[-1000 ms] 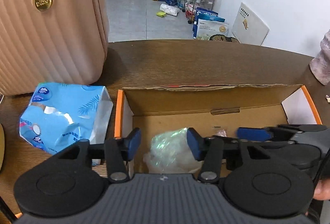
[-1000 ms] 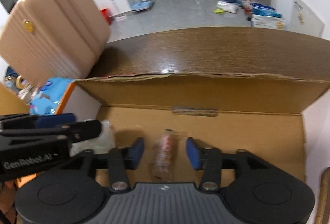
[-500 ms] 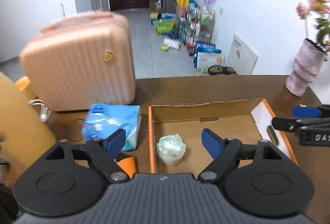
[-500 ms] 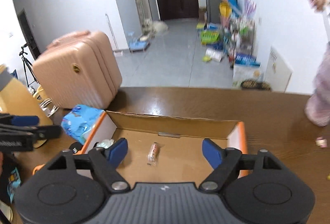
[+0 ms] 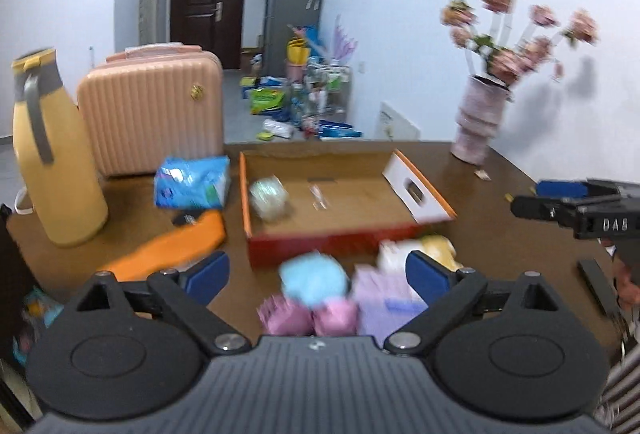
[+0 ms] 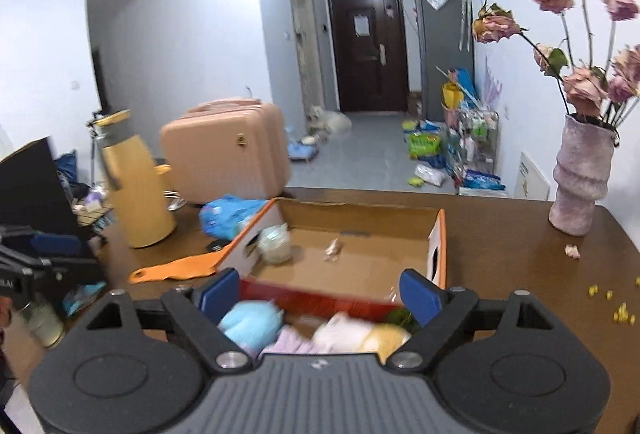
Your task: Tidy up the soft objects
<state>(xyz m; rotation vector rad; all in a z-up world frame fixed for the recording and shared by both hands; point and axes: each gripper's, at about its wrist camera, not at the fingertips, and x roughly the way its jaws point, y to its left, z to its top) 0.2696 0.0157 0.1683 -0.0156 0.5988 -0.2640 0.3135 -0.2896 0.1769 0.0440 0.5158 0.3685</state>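
Observation:
An open cardboard box (image 5: 332, 234) with orange edges sits on the brown table; it also shows in the right wrist view (image 6: 360, 270). Inside lie a clear wrapped bundle (image 5: 267, 194) and a small wrapped item (image 5: 319, 195). Blurred soft objects lie in front of the box: a light blue one (image 5: 314, 280), pink ones (image 5: 308, 316), a lilac one (image 5: 384, 296) and a yellow one (image 5: 438, 246). My left gripper (image 5: 318, 274) is open and empty above them. My right gripper (image 6: 320, 294) is open and empty over the same pile (image 6: 320, 332).
A yellow flask (image 5: 52, 162), a pink suitcase (image 5: 154, 106), a blue tissue pack (image 5: 192, 180) and an orange scoop (image 5: 176, 246) stand left of the box. A vase of flowers (image 5: 480, 118) stands at the back right. Crumbs (image 6: 608, 298) lie on the table's right side.
Both grippers have let go of the items in the box, opened wide and pulled back and up. The soft pile in front of the box has come into view.

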